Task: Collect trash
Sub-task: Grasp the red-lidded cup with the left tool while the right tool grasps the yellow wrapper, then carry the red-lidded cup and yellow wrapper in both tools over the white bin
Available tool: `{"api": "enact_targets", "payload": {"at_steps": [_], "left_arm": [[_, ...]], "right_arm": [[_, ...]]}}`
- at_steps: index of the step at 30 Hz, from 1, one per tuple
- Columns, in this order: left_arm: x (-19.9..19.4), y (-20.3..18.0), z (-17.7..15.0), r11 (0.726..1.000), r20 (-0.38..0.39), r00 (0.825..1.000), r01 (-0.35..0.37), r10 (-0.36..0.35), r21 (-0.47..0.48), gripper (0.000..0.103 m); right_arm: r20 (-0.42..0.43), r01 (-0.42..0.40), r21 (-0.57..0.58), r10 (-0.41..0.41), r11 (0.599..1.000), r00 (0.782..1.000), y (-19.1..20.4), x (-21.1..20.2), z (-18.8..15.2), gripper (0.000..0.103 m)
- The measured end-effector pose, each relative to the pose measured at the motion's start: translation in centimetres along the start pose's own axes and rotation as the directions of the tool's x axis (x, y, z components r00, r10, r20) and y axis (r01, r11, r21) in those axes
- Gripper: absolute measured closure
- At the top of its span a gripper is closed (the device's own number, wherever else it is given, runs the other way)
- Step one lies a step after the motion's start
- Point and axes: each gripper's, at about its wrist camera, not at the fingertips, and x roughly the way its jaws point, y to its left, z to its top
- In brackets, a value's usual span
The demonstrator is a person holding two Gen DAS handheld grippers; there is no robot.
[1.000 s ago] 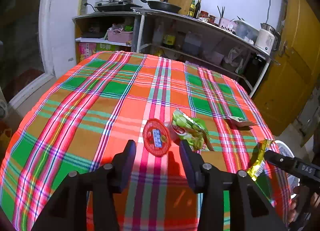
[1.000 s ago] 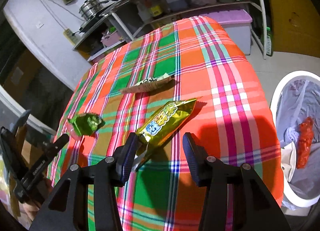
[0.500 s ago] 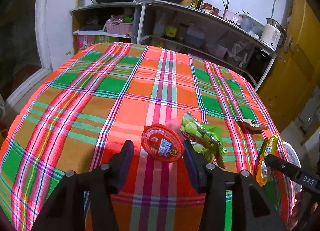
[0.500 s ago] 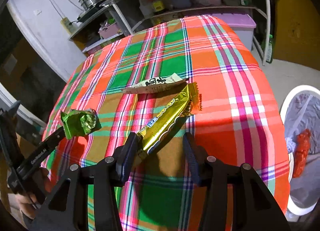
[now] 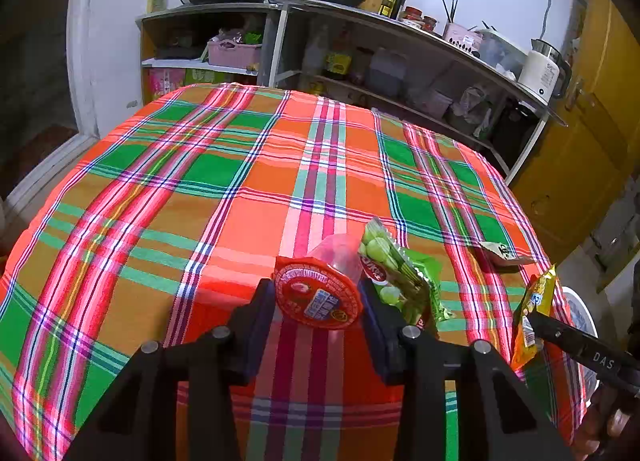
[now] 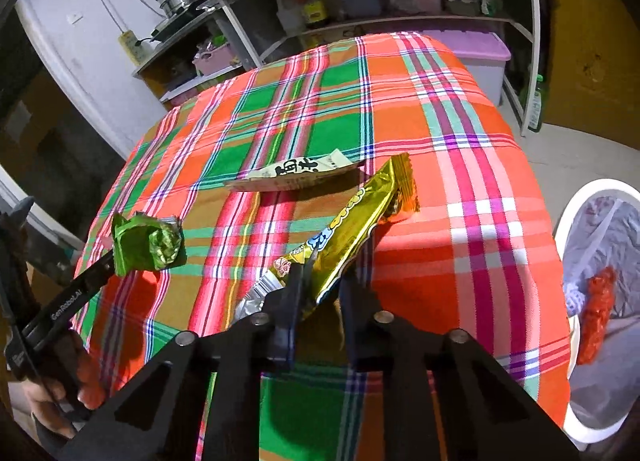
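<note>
Both grippers lifted off tablecloth since earlier | left gripper clamps jelly cup, green wrapper | right gripper pinches gold wrapper | step: carry | next: release over bin beside tablecloth.

We see a plaid tablecloth of orange, green, pink and white stripes. On it are a round red-lidded jelly cup, a crumpled green snack wrapper, a shiny gold candy wrapper and a cream printed paper sachet.

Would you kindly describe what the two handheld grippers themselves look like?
Both are matte black, with angular open-frame linkages, silver pivot pins and flat dark-blue pads. The left gripper carries white "GenRobot.AI" lettering down its side; the right gripper shows "DAS". Bare fingers grip each handle; no sleeves or cables are visible.
</note>
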Motion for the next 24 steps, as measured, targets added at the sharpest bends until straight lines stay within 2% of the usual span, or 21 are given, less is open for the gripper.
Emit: {"api": "enact_targets", "payload": {"at_steps": [6,13,24], "left_arm": [[-0.7,-0.5,-0.1,1.000,0.023,1.000,-0.007,0.007,0.012,0.061],[-2.8,-1.4,-1.0,1.000,0.048,0.999,0.004,-0.005,0.020,0.061],[-7.5,-4.9,-3.4,0.996,0.087,0.994,0.062,-0.068,0.066,0.061]], "right_arm": [[-0.001,-0.018,0.004,0.018,1.000,1.000,-0.5,-0.1,-0.1,0.095],[-0.003,-0.058,-0.003,0.058,0.998,0.998,-1.0,-1.2,-1.0,0.096],[0.053,-0.081,-0.033,0.082,0.996,0.995,-1.7,-5.5,-2.8,0.097]]}}
